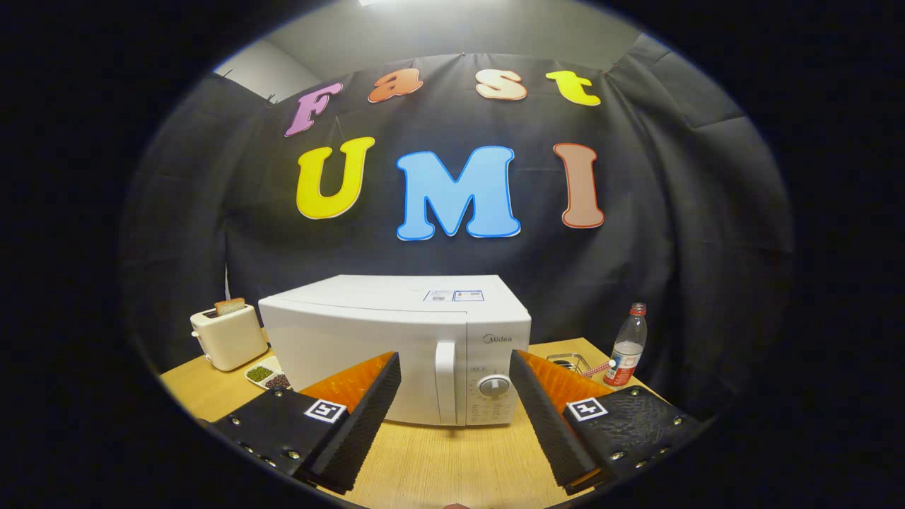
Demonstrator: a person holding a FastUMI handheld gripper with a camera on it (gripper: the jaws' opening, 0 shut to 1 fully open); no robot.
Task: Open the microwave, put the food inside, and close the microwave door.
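Note:
A white microwave (368, 339) stands on the wooden table (452, 459) with its door shut. Its vertical handle (445, 382) and round dial (494, 386) face me, just beyond the fingers. My gripper (454, 367) is open, fingers spread wide, with nothing between them, a short way in front of the handle. A small dish (267, 375) with dark and green food lies on the table left of the microwave, partly hidden by the left finger.
A cream toaster (228, 336) with a slice of bread in it stands at the left of the microwave. On the right are a metal tray (569, 362) and a plastic bottle (628, 346). Bare tabletop lies between me and the microwave.

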